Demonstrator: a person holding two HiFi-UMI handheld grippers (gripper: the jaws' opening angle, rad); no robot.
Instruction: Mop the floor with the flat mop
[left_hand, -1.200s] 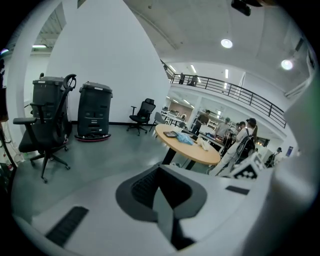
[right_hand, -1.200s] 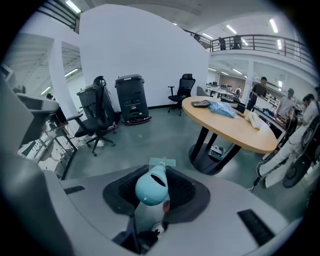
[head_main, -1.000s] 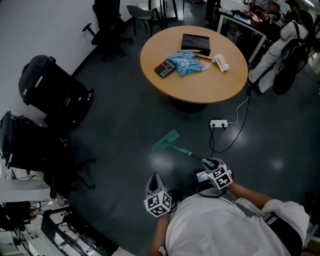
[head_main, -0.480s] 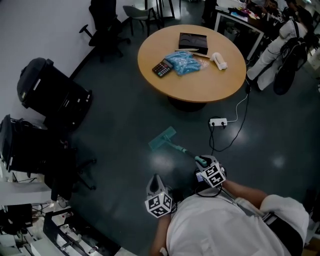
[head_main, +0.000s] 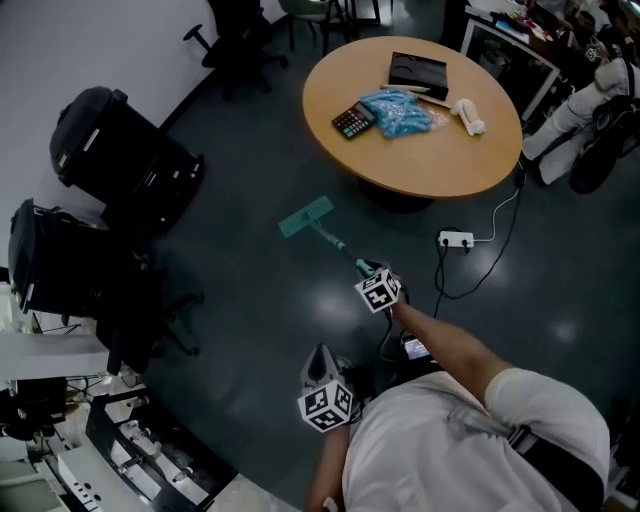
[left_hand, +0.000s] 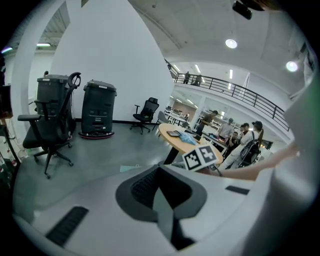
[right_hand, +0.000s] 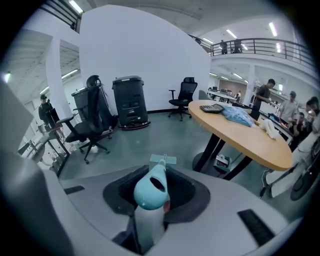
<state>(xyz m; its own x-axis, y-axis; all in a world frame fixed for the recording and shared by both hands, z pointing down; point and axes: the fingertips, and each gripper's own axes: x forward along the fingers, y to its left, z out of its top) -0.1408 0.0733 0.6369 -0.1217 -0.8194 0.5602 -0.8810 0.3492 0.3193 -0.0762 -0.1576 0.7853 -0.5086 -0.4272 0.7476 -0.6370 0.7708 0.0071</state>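
1. flat mop (head_main: 306, 216) lying on floor (head_main: 240, 300), ahead-left of round table (head_main: 420, 172).
2. Its handle running back into right gripper (head_main: 368, 272).
3. power strip (head_main: 455, 239) lying right of handle.
4. left gripper (head_main: 318, 358) hanging behind right gripper.
5. bins (head_main: 120, 150) standing far left.

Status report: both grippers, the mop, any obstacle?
Right gripper shut on flat mop handle; left gripper shut, empty. Mop head on floor near round table. Power strip lies to its right.

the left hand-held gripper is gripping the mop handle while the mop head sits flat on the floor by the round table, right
Not quite: the right hand-held gripper grips the mop handle, as the right gripper view shows; the left hand-held gripper is shut on nothing. The mop head does sit flat on the floor by the round table.
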